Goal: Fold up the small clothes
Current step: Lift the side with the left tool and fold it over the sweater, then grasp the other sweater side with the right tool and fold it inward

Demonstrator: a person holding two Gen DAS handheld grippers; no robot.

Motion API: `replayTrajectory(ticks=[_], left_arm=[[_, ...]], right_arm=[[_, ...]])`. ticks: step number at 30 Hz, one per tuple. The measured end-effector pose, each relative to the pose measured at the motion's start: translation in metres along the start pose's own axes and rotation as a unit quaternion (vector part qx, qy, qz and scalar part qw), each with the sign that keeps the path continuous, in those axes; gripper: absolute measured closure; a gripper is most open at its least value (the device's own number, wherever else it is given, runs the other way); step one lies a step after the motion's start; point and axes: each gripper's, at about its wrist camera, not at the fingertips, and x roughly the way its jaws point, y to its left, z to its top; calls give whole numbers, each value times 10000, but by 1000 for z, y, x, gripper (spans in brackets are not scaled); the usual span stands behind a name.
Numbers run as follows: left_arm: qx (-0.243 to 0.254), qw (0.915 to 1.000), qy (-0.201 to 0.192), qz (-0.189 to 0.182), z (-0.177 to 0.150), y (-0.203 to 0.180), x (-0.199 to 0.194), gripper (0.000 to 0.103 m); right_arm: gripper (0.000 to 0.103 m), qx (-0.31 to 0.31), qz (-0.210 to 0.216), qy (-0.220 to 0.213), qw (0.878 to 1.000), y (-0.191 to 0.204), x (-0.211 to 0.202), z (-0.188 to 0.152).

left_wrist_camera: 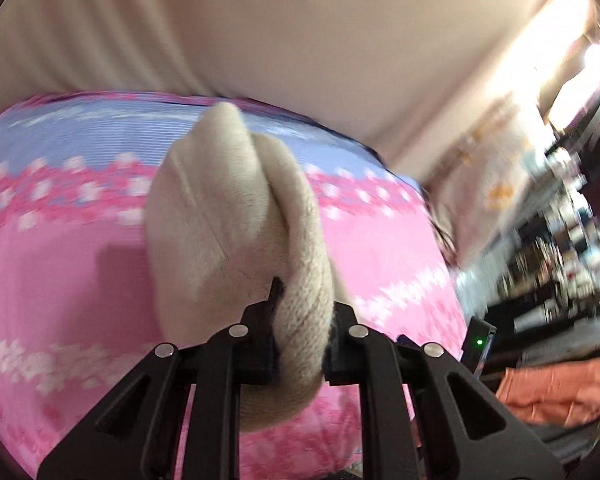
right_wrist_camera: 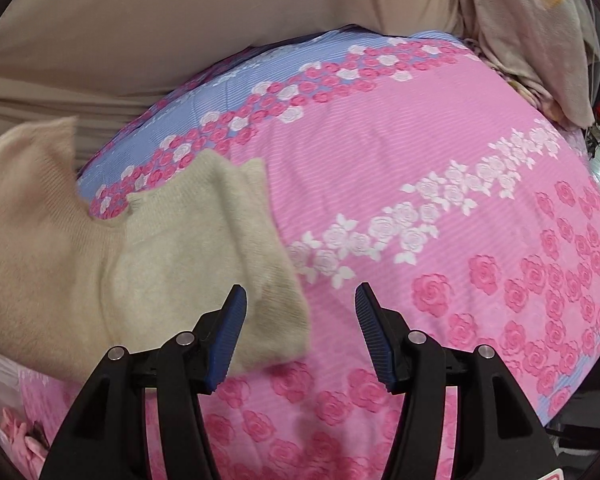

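Left wrist view, grip: my left gripper (left_wrist_camera: 300,336) has its jaws drawn nearly together, pinching a cream sock (left_wrist_camera: 236,248) between the pads.
Left wrist view, sock: I see thick, fuzzy knit bunched into two rounded lobes with a seam line down one; it bulges up and forward from the fingers, above the bedspread (left_wrist_camera: 60,264).
Left wrist view, surface: the bedspread is pink with white rose bands and a lilac stripe, all blurred.
Left wrist view, room: a beige sheet (left_wrist_camera: 300,28) fills the top; at right I make out blurred dark shelving and an orange cloth (left_wrist_camera: 560,388).

Right wrist view, grip: my right gripper (right_wrist_camera: 300,336) stands roughly half open, ribbed blue pads (right_wrist_camera: 230,340) apart, nothing between them.
Right wrist view, sock: a second cream sock (right_wrist_camera: 204,248) lies flat on the bedspread (right_wrist_camera: 420,152), just left of the fingers, its ribbed cuff edge nearest the left pad.
Right wrist view, other knit: a paler, blurred knit piece (right_wrist_camera: 24,248) sits further left, overlapping it.
Right wrist view, room: beige sheet (right_wrist_camera: 140,32) behind; a pale printed cloth (right_wrist_camera: 532,40) hangs at upper right.
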Motion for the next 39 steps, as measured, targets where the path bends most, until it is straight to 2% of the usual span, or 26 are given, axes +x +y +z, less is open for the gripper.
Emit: replayTrajectory(ticks=[2,5,8,9,11,13,14,16,17,20,23,27,28,29,30,31,33,35,37,38,39], left_arm=[[223,9996,169,-87,-2,-24,27,89],[302,9983,485,-89,-12,-44,70,89],[395,9943,985,38,-29,-56,127,85],[427,9914,1219,192,-38,-58,147,84],[169,9891,1452,187,-53,-57,160,84],[-117,9919,1266,-53,-58,-56,145,71],[-206,9936,1099,-143,-59,-54,132,52],[-334,9979,540,-94,-56,-46,94,28],[-346,9987,376,-37,-52,-42,82,24],[-405,9983,-14,425,-45,-17,47,23],[-450,9912,-180,1230,-47,17,22,23],[-368,9770,-250,2083,-61,50,3,22],[-401,9758,-257,2134,-65,56,-2,22],[-468,9751,-256,2152,-68,63,-8,22],[-558,9744,-249,2166,-73,71,-13,21],[-635,9731,-247,2199,-76,79,-17,21],[-718,9711,-230,2266,-80,88,-24,21],[-796,9696,-299,2296,-82,96,-33,21],[-835,9686,-359,2313,-82,101,-40,20],[-845,9686,-372,2310,-82,101,-40,19],[-847,9691,-366,2287,-81,103,-39,18]], right_arm=[[47,37,-38,-47,10000,-13,-7,-3],[45,69,-50,-64,9999,-29,-13,-8],[43,35,-22,-14,10000,-40,-13,-12],[43,20,-18,21,10000,-42,-11,-14],[43,-56,-21,96,9999,-44,-10,-14],[43,-144,105,80,9998,-43,-16,-11],[43,-157,241,91,9995,-42,-19,-8],[40,-53,727,214,9971,-37,-20,0],[40,28,961,302,9949,-33,-18,5],[38,227,1676,622,9836,-13,1,21],[38,300,1842,960,9777,10,28,32],[37,25,1685,1301,9771,49,56,40],[37,-88,1591,1353,9779,57,62,40],[41,-299,1510,1440,9775,68,69,42],[68,-574,1391,1446,9780,82,74,45],[88,-852,1257,1436,9779,95,74,48],[89,-1205,1355,1211,9759,117,59,60],[89,-1474,2003,748,9657,139,16,79],[89,-1544,2415,437,9571,144,-11,91],[89,-1547,2566,391,9533,141,-11,93],[86,-1656,2474,459,9535,137,3,91]])
